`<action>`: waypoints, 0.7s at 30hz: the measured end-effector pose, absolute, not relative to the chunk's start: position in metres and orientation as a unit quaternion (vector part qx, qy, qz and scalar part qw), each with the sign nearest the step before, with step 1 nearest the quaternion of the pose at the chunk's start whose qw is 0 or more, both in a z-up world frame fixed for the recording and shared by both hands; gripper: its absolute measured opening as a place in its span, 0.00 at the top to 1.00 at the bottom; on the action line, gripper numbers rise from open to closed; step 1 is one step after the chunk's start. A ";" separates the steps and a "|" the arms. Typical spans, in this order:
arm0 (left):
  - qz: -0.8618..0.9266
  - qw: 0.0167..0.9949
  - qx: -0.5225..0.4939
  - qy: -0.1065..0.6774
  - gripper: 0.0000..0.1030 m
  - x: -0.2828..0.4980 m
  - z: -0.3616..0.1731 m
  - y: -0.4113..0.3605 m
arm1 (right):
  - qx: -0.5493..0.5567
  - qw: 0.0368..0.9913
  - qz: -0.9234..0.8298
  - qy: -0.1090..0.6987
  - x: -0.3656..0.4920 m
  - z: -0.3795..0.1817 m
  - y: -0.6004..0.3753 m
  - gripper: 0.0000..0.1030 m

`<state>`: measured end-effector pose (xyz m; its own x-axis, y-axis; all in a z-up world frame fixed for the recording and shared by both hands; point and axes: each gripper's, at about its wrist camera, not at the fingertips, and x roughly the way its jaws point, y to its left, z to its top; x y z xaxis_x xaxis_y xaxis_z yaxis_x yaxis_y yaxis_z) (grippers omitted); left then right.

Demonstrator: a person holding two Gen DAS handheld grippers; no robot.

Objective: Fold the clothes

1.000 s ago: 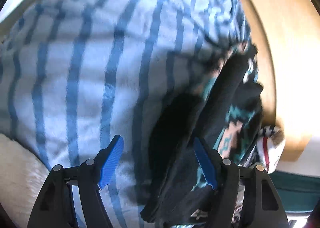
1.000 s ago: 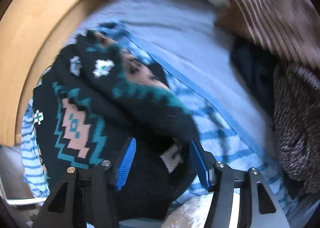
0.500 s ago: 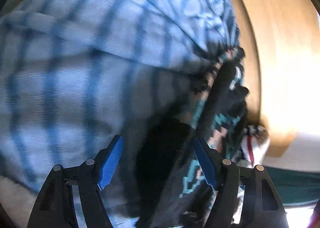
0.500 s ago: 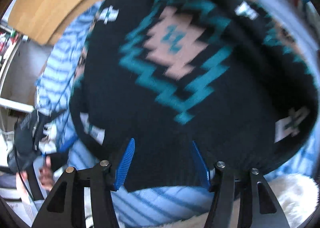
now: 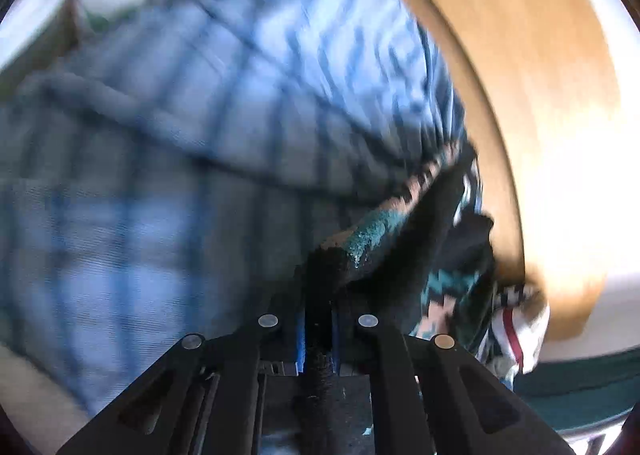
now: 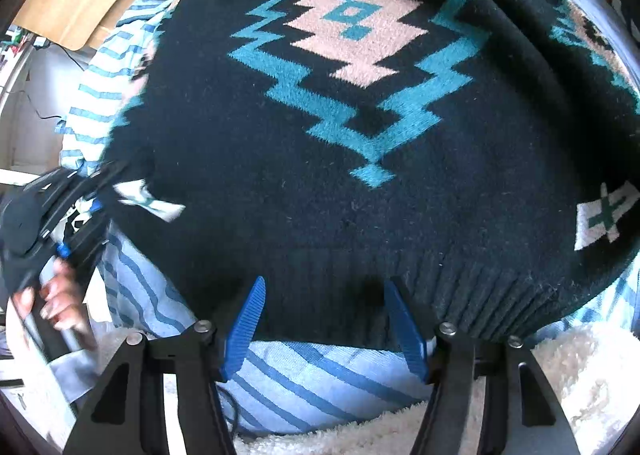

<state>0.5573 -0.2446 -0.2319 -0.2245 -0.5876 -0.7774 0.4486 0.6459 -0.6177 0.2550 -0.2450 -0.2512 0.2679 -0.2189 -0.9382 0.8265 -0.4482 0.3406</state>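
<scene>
Left gripper (image 5: 319, 329): blue pads drawn together, clamped on a thick black edge of the patterned sweater (image 5: 404, 239). From the pinch the knit runs up and to the right. View is motion-blurred, so which part of the garment this edge belongs to (hem corner or side seam) cannot be told.

Right gripper (image 6: 325, 319): jaws spread apart, nothing between them. The ribbed hem (image 6: 460, 287) of the sweater lies just ahead of the fingertips, and the left pad appears to touch it. The sweater body, black with teal and pink diamond motif, fills the view beyond. In the same view the left gripper shows at far left, at the sweater's side edge, with the person's hand (image 6: 56, 295) on its handle.

Sweater lies on a blue striped cloth (image 6: 320, 379), which in turn lies on a white fleecy surface (image 6: 540, 395). Wooden board (image 5: 520, 95) beyond.

Handling, judged: thick soft knit, moderately heavy, limp, stretchy; will sag between two holds. Not slippery, not fragile. Best hold: ribbed hem, well apart from the left grip, pinching both layers.
</scene>
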 end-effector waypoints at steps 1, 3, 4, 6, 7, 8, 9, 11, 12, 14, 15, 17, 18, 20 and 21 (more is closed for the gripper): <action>-0.409 0.625 -0.054 0.663 0.92 0.561 -0.234 -0.239 | 0.642 0.470 -0.558 0.236 0.255 -0.250 -0.244 0.35; -0.391 0.633 -0.056 0.666 0.92 0.567 -0.239 -0.228 | 0.643 0.465 -0.560 0.238 0.257 -0.253 -0.245 0.34; -0.382 0.637 -0.057 0.667 0.92 0.571 -0.242 -0.222 | 0.645 0.461 -0.560 0.240 0.258 -0.255 -0.246 0.34; -0.363 0.645 -0.059 0.670 0.92 0.577 -0.247 -0.211 | 0.647 0.456 -0.559 0.246 0.260 -0.259 -0.247 0.34; -0.364 0.647 -0.061 0.667 0.92 0.578 -0.246 -0.211 | 0.648 0.454 -0.558 0.250 0.261 -0.262 -0.249 0.34; -0.367 0.650 -0.061 0.663 0.92 0.577 -0.243 -0.212 | 0.649 0.452 -0.559 0.251 0.261 -0.262 -0.249 0.34; -0.370 0.652 -0.059 0.659 0.92 0.577 -0.240 -0.215 | 0.649 0.450 -0.559 0.252 0.261 -0.263 -0.249 0.34; -0.368 0.653 -0.061 0.659 0.92 0.579 -0.237 -0.217 | 0.652 0.447 -0.559 0.251 0.261 -0.264 -0.249 0.34; -0.368 0.650 -0.067 0.662 0.92 0.581 -0.238 -0.215 | 0.654 0.446 -0.559 0.248 0.261 -0.264 -0.248 0.34; -0.368 0.643 -0.083 0.667 0.92 0.585 -0.242 -0.211 | 0.654 0.442 -0.559 0.253 0.261 -0.266 -0.248 0.34; -0.366 0.637 -0.098 0.671 0.92 0.588 -0.245 -0.205 | 0.655 0.439 -0.561 0.253 0.260 -0.267 -0.246 0.34; -0.357 0.626 -0.125 0.682 0.92 0.591 -0.250 -0.196 | 0.655 0.434 -0.564 0.253 0.259 -0.268 -0.243 0.34; -0.356 0.623 -0.134 0.684 0.92 0.591 -0.250 -0.194 | 0.655 0.434 -0.565 0.250 0.258 -0.268 -0.242 0.34; -0.367 0.628 -0.125 0.674 0.92 0.588 -0.241 -0.199 | 0.656 0.435 -0.566 0.244 0.256 -0.267 -0.239 0.34; -0.372 0.632 -0.120 0.669 0.92 0.587 -0.237 -0.202 | 0.655 0.433 -0.569 0.245 0.255 -0.267 -0.239 0.34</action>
<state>0.5869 -0.2018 -0.2365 -0.1720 -0.6319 -0.7558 0.3098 0.6936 -0.6504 0.2554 -0.2388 -0.2665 0.2327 -0.1709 -0.9574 0.8139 -0.5048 0.2878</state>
